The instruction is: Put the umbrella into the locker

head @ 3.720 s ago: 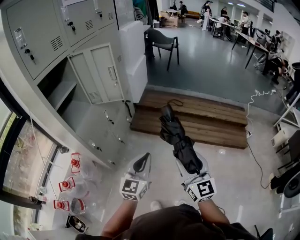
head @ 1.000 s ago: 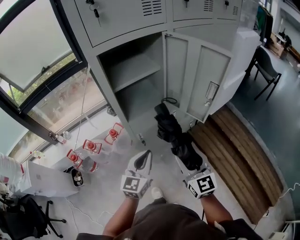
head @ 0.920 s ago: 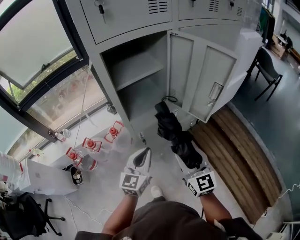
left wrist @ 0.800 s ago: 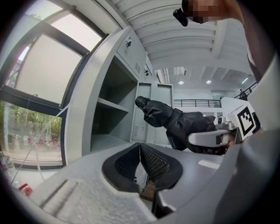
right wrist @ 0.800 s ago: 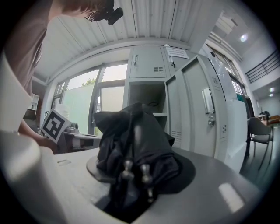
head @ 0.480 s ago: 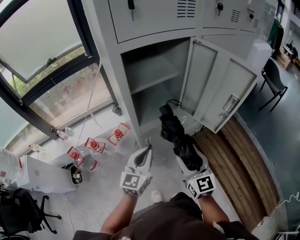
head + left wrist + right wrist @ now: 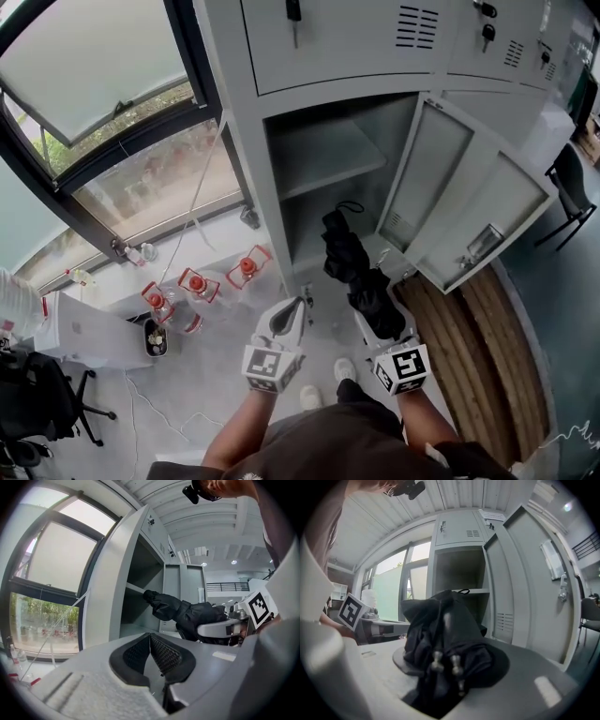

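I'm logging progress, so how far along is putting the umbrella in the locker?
Done: the locker door is open and the folded umbrella is picked up. In hand: the right gripper holds it, tip toward the open locker. Remaining: setting it inside and letting go. Left gripper: shut, empty.

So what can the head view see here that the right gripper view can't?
Only the head view shows the floor: red-capped bottles by the window, a wooden platform and a chair.

Only the right gripper view shows the ceiling and the umbrella's metal rib tips up close.

Both show the black folded umbrella, the open locker with its shelf, and the door swung wide.
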Tool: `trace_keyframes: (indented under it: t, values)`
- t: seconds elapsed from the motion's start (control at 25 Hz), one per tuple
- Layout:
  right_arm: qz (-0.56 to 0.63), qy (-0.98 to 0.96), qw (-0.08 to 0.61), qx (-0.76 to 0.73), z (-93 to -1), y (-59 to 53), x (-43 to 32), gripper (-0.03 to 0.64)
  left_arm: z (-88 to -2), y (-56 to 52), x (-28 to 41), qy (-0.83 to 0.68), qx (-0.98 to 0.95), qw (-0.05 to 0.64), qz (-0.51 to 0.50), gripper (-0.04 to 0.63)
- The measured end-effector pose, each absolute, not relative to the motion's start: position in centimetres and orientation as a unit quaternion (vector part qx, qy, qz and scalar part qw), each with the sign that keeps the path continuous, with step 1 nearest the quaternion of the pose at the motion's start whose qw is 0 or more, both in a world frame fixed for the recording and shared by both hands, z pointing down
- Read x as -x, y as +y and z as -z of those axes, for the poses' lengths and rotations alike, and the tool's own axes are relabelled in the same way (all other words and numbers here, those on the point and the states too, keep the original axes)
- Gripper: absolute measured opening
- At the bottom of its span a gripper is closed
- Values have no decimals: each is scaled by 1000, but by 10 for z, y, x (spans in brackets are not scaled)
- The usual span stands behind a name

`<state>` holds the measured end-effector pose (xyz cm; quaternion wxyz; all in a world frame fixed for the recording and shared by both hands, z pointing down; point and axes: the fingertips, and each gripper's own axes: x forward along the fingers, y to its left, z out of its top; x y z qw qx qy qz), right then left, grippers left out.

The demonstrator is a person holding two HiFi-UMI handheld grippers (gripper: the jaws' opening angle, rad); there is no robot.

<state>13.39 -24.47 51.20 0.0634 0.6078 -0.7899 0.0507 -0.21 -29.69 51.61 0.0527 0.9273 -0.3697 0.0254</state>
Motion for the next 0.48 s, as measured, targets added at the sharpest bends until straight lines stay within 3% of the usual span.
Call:
trace_keyframes:
  t: [0.48]
  values:
    - [-74,-811,75,-576,-523,-319,-147,227,-523,-334,12,-434,-898,61,-33,3]
